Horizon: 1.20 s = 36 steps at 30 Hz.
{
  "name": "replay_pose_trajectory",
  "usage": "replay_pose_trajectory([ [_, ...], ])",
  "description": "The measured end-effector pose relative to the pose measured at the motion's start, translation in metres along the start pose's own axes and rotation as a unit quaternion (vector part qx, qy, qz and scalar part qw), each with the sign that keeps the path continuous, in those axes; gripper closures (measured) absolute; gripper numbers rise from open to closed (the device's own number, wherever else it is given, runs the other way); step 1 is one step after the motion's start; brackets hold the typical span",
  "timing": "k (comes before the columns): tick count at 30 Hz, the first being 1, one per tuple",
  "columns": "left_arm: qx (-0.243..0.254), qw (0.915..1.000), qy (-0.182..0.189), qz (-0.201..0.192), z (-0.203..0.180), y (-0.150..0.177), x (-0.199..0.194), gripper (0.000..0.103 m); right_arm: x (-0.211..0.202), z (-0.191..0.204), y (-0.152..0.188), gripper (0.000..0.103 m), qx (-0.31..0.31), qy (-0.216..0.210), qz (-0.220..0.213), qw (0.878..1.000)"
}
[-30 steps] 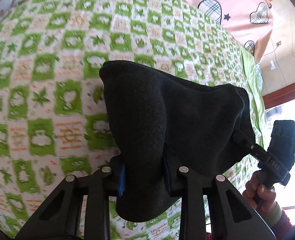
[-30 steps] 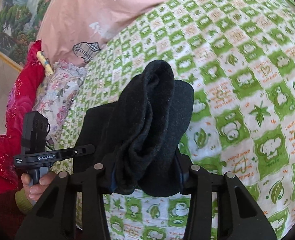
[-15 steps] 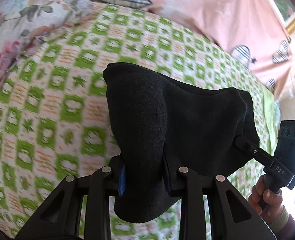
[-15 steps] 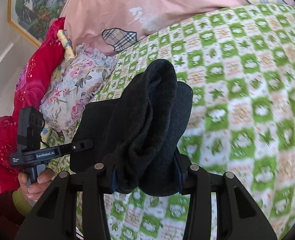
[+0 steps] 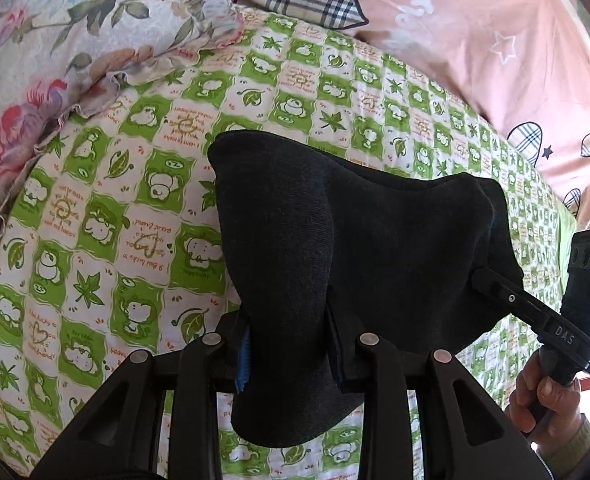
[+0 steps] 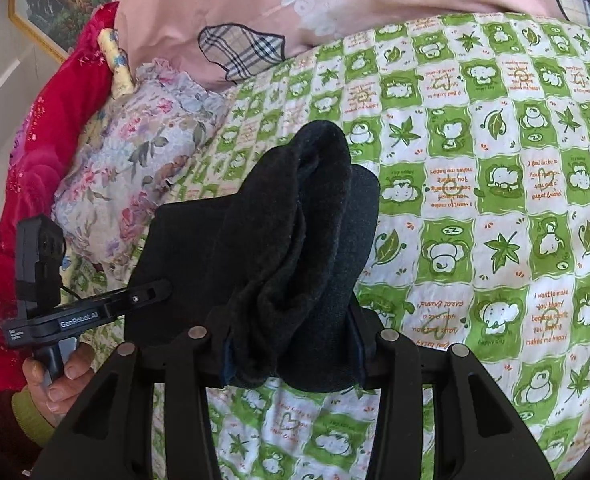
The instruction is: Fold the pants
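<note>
The black pants (image 5: 375, 248) hang bunched between both grippers above the green-and-white checked bedsheet (image 5: 95, 216). My left gripper (image 5: 289, 354) is shut on one end of the pants; its fingertips are buried in cloth. My right gripper (image 6: 295, 344) is shut on the other, thicker folded end of the pants (image 6: 295, 240). The right gripper shows in the left wrist view (image 5: 495, 288) clamping the far side; the left gripper shows in the right wrist view (image 6: 155, 292) likewise.
A floral pillow (image 5: 47, 40) lies at the bed's head, also in the right wrist view (image 6: 127, 168). A pink quilt with plaid hearts (image 5: 455, 40) lies behind it. A red blanket (image 6: 35, 140) is at the far left, a framed picture (image 6: 55, 0) on the wall.
Both grippers have swung with the pants toward the head of the bed; the floral pillow and pink quilt have come much closer into view. The grip on the pants is unchanged.
</note>
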<state>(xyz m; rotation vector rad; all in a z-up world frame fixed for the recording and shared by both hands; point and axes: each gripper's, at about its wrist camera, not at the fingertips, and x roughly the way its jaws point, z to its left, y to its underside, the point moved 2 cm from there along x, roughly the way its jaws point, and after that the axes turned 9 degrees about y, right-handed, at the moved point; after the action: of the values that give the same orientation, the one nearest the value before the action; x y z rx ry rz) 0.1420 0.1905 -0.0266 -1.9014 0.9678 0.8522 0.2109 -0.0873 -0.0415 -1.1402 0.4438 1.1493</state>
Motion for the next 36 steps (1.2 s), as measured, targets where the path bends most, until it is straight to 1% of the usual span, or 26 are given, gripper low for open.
replay_pose_trajectory([
  [3, -0.003, 1.0000, 0.001, 0.002, 0.002, 0.000, 0.004, 0.064, 0.006, -0.008, 0.002, 0.047, 0.004, 0.018, 0.005, 1.000],
  [5, -0.007, 1.0000, 0.001, 0.005, 0.004, 0.000, 0.007, 0.060, 0.008, -0.013, 0.004, 0.046, 0.007, 0.020, 0.007, 1.000],
  [7, -0.015, 0.9999, 0.008, 0.004, 0.007, 0.001, 0.008, 0.058, 0.009, -0.017, 0.006, 0.042, 0.009, 0.024, 0.007, 1.000],
  [8, -0.017, 0.9998, 0.010, 0.001, 0.007, 0.001, 0.006, 0.057, 0.009, -0.019, 0.007, 0.041, 0.009, 0.025, 0.006, 1.000],
  [10, -0.017, 0.9998, 0.006, -0.003, 0.008, 0.003, 0.004, 0.053, 0.009, -0.021, 0.008, 0.037, 0.012, 0.027, 0.006, 1.000],
  [13, -0.012, 0.9999, -0.004, -0.006, 0.008, 0.004, 0.002, 0.051, 0.006, -0.024, 0.009, 0.035, 0.019, 0.030, 0.001, 0.999],
  [17, -0.018, 0.9996, -0.014, -0.014, 0.011, 0.008, -0.005, 0.045, -0.002, -0.023, 0.011, 0.035, 0.017, 0.044, -0.011, 0.999],
  [19, -0.021, 0.9994, -0.021, -0.018, 0.013, 0.011, -0.009, 0.042, -0.005, -0.024, 0.011, 0.031, 0.016, 0.055, -0.014, 0.998],
  [21, -0.021, 0.9991, -0.031, -0.021, 0.014, 0.015, -0.013, 0.038, -0.008, -0.025, 0.012, 0.031, 0.016, 0.063, -0.021, 0.998],
  [23, -0.019, 0.9988, -0.041, -0.021, 0.014, 0.019, -0.016, 0.037, -0.014, -0.026, 0.012, 0.030, 0.020, 0.071, -0.029, 0.997],
  [29, -0.002, 0.9972, -0.069, -0.028, 0.009, 0.031, -0.026, 0.035, -0.032, -0.024, 0.014, 0.030, 0.027, 0.066, -0.051, 0.996],
  [34, -0.003, 0.9961, -0.082, -0.032, 0.006, 0.040, -0.029, 0.035, -0.037, -0.015, 0.020, 0.026, 0.020, 0.066, -0.052, 0.996],
  [36, -0.002, 0.9956, -0.088, -0.033, 0.005, 0.042, -0.030, 0.034, -0.037, -0.012, 0.023, 0.026, 0.017, 0.065, -0.051, 0.996],
])
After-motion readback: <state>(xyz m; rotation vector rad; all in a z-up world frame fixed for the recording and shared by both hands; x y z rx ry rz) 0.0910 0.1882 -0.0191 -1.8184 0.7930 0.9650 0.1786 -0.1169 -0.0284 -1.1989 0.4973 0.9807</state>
